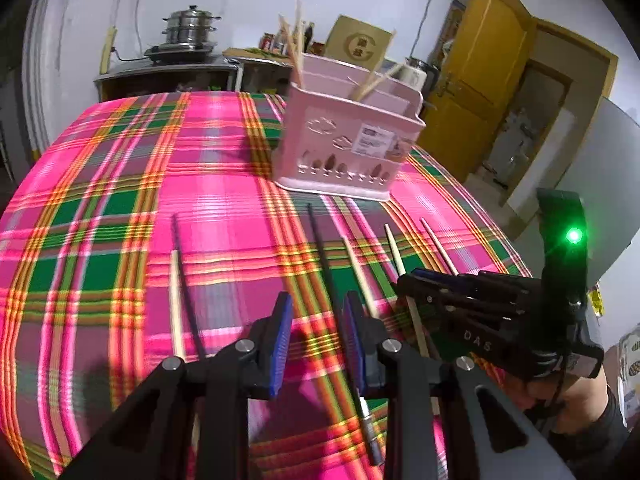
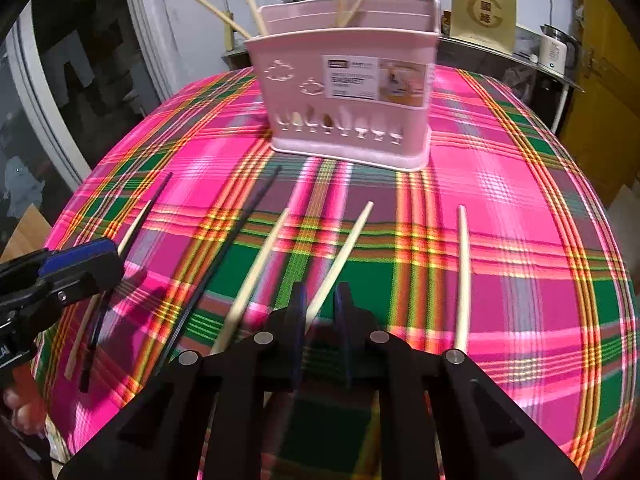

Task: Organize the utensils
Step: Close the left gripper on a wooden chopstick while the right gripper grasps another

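Note:
A pink utensil holder (image 1: 348,140) (image 2: 348,92) stands on the plaid cloth with several wooden chopsticks in it. Loose chopsticks lie in front of it. My left gripper (image 1: 318,336) is open, its jaws on either side of a black chopstick (image 1: 324,256) (image 2: 236,232). My right gripper (image 2: 320,312) is open around the near end of a wooden chopstick (image 2: 344,248); it also shows in the left wrist view (image 1: 420,280). More wooden chopsticks (image 2: 463,272) (image 2: 260,272) lie beside it. A black and wooden pair (image 1: 180,288) lies at the left.
The table has a pink, green and orange plaid cloth (image 1: 120,200). Behind it are a steel steamer pot (image 1: 190,30), a cardboard box (image 1: 358,46), a kettle (image 2: 556,50) and a yellow door (image 1: 488,68).

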{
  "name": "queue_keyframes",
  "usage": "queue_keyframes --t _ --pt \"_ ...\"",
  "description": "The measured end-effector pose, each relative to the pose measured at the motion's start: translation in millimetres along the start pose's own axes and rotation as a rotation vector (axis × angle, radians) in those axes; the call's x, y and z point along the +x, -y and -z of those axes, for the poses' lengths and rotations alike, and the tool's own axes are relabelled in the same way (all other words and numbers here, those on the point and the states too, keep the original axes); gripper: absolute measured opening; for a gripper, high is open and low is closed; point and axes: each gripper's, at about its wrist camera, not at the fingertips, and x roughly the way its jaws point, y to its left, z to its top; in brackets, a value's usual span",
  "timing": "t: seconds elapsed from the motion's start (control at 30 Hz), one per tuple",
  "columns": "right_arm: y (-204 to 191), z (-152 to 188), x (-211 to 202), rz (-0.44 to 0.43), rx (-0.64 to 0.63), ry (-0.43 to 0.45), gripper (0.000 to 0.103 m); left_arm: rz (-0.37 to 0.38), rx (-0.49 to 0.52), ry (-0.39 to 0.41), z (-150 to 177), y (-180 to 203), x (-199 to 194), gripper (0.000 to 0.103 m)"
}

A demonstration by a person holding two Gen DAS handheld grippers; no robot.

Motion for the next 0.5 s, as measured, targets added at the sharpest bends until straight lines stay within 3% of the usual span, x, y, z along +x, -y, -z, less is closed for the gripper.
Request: queue_keyframes --t 0.27,0.5 --pt "11.1 -3.8 1.3 -0.004 0.017 -0.010 0.015 -0.052 0.039 -0.086 -12.4 15.9 38.6 0.028" --pt "20.3 -12.5 5.5 -0.008 0.049 -0.009 0.015 -0.015 0.044 -0.088 -15.4 26.7 41.3 0.028"
